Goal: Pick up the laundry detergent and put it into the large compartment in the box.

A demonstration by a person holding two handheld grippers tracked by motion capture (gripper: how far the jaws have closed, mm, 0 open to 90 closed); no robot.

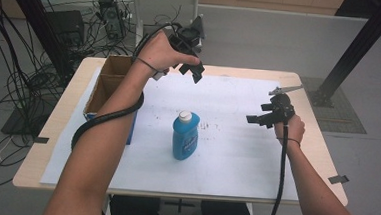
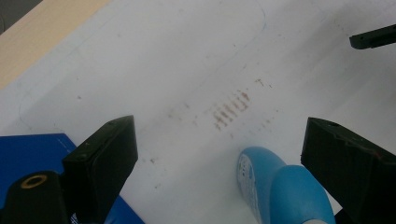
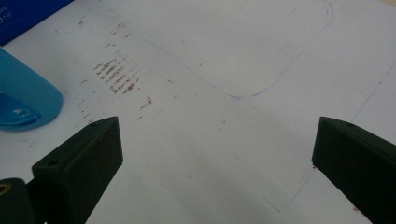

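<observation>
Even, diffuse indoor light, soft faint shadows, no glare; all three views slightly soft and grainy.

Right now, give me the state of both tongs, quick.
Left tongs: open, holding nothing, raised above the blue bottle.
Right tongs: open, holding nothing, over the white sheet.

A: What covers the light wooden table (image 1: 318, 150)?
B: A large white paper sheet (image 1: 225, 164), marked with rows of brown smudges (image 2: 229, 108) and a thin blue pen outline (image 3: 285, 70).
A: And at the table's far left?
B: An open brown cardboard box (image 1: 111, 72). Tangled black cables (image 1: 9, 84) lie on the floor beyond.
</observation>
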